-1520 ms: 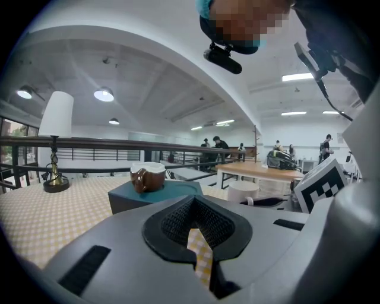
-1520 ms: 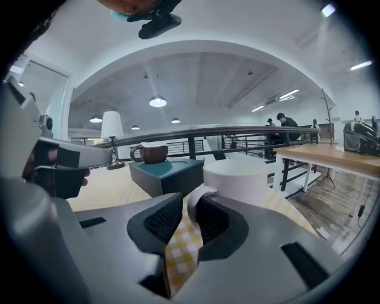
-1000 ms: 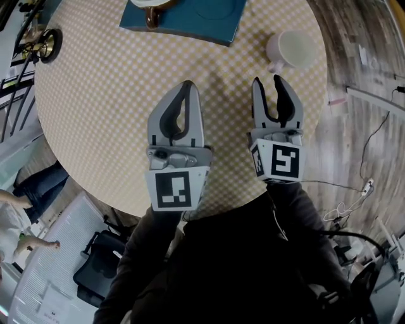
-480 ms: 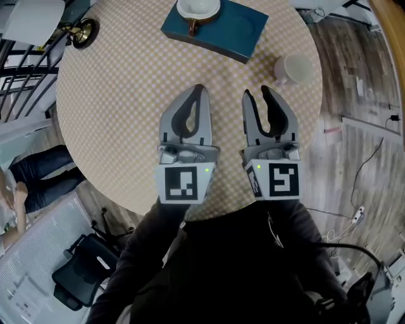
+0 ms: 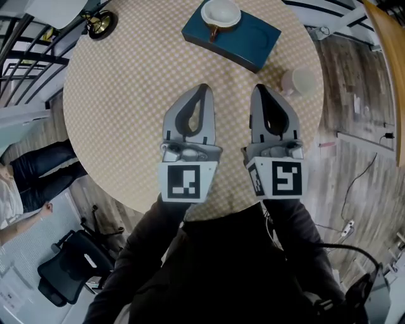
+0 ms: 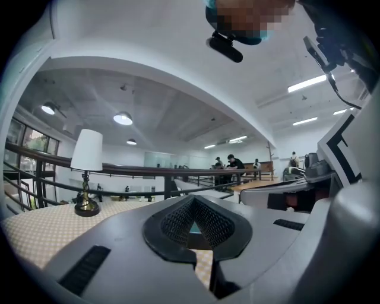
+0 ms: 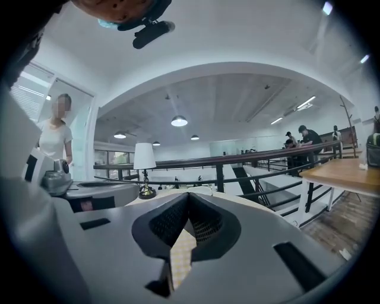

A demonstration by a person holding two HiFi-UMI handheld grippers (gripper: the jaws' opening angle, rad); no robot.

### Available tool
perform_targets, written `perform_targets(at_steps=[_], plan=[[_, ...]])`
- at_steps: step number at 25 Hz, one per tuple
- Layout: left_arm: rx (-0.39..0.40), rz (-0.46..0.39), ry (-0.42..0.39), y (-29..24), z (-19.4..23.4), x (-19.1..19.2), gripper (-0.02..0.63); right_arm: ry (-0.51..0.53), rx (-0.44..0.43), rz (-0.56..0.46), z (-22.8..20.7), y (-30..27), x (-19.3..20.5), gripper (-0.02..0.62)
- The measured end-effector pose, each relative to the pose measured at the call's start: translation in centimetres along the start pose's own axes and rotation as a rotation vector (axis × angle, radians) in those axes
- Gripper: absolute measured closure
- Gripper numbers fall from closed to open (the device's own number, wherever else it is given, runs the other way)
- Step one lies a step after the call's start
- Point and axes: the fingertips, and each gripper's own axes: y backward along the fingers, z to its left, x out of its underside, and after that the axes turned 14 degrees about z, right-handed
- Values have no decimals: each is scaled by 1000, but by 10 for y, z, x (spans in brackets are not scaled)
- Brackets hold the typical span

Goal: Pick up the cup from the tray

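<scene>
A white cup point(image 5: 220, 12) with a brown handle sits on the left end of a dark blue tray point(image 5: 253, 38) at the far edge of the round checked table point(image 5: 120, 95). A second white cup point(image 5: 302, 80) stands on the cloth to the tray's right. Both grippers hover side by side over the near half of the table, well short of the tray. My left gripper point(image 5: 204, 88) point(image 6: 193, 199) is shut with nothing in it. My right gripper point(image 5: 261, 89) point(image 7: 188, 196) is shut too, its jaws together and empty.
A table lamp point(image 5: 101, 24) point(image 6: 86, 172) point(image 7: 144, 169) stands at the table's far left. A person point(image 5: 25, 183) and a black chair point(image 5: 76, 269) are on the floor at the left. Railings and a wooden floor point(image 5: 354, 126) surround the table.
The right gripper's jaws have closed from wide open to shut. The head view has shifted, so the tray and its cup now show in full; both grippers stay over the near table.
</scene>
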Motion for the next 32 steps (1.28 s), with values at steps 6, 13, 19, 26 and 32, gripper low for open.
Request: perform_targets(at_steps=[6,13,19,26,32], plan=[[-37,-8,3,3,13,0,601,14,-23,4,7,-11,-3,588],[-17,6,30,-3,17,5,601,25,-48,10,12,-22,-4,588],[-46,12,43,-7,24,8,601,28,-60,17,12,-32,-3,588],[-64,22,53,-10,29,12,601,32,-77,27,15,-40,-1,588],[-79,43,62,-13,35,18,601,33,-92,41,17,-55,4,588]])
